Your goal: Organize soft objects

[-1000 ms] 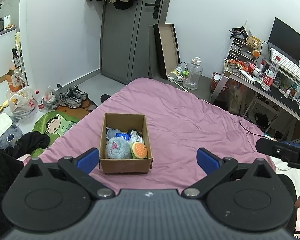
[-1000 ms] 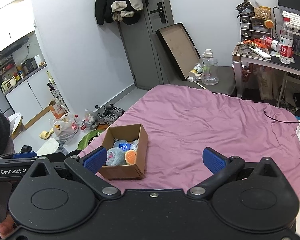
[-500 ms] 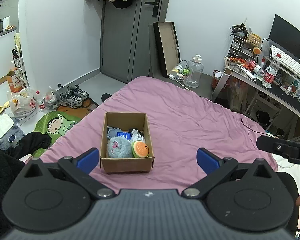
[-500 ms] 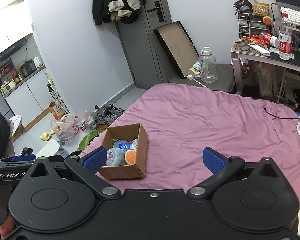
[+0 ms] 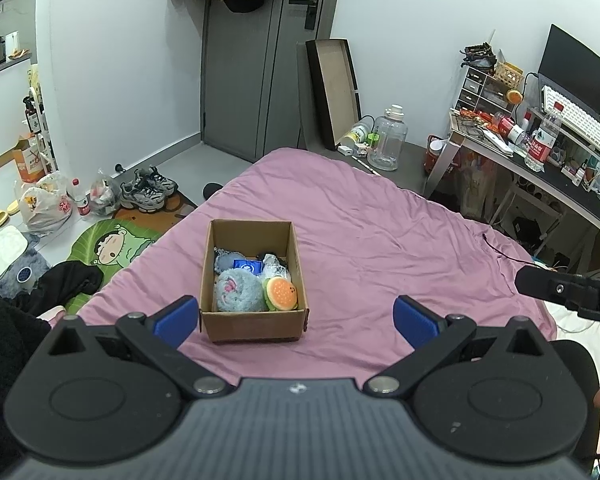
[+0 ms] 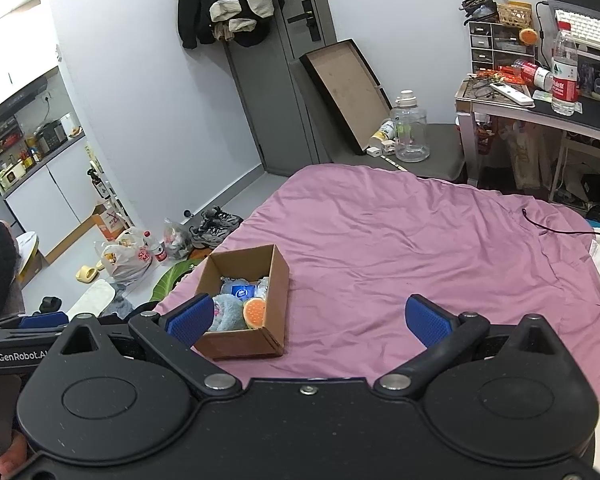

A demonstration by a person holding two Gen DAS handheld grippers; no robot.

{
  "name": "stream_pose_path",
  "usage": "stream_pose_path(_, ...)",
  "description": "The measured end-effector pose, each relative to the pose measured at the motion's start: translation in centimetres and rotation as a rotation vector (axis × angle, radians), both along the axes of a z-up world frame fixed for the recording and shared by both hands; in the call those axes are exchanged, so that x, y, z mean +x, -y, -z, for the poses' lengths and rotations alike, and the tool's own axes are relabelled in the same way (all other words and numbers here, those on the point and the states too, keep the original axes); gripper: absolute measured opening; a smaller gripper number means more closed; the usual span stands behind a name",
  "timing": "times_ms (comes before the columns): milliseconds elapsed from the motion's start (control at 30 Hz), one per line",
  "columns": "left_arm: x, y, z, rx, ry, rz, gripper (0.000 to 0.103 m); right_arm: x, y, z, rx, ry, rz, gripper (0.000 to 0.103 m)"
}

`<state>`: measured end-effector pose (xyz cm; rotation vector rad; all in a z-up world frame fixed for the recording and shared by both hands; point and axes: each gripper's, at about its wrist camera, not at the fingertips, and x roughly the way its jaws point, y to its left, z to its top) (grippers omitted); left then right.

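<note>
A brown cardboard box stands on the pink bedspread. Inside lie a fluffy blue-grey plush, an orange burger-shaped toy, a blue packet and a clear wrapped item. My left gripper is open and empty, held back from the box's near side. My right gripper is open and empty, to the right of the box; the plush and burger toy show there too. The right gripper's body shows at the right edge of the left wrist view.
A desk with keyboard, monitor and bottles stands at the right. A large water jug and a leaning flat box stand by the grey door. Shoes, bags and a cartoon mat lie on the floor left of the bed.
Both views have shifted slightly, so the box sits a little lower in frame. Both grippers stay open. The box and its contents have not moved.
</note>
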<state>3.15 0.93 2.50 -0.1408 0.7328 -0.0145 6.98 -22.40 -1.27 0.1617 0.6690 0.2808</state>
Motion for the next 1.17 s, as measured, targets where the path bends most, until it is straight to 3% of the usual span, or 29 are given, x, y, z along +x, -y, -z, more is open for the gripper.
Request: stream_pose_path(1167, -0.6, 0.4, 0.6, 0.025, 0.013, 0.015, 0.103, 0.3, 0.3, 0.6, 0.012, -0.021, -0.005, 0.103)
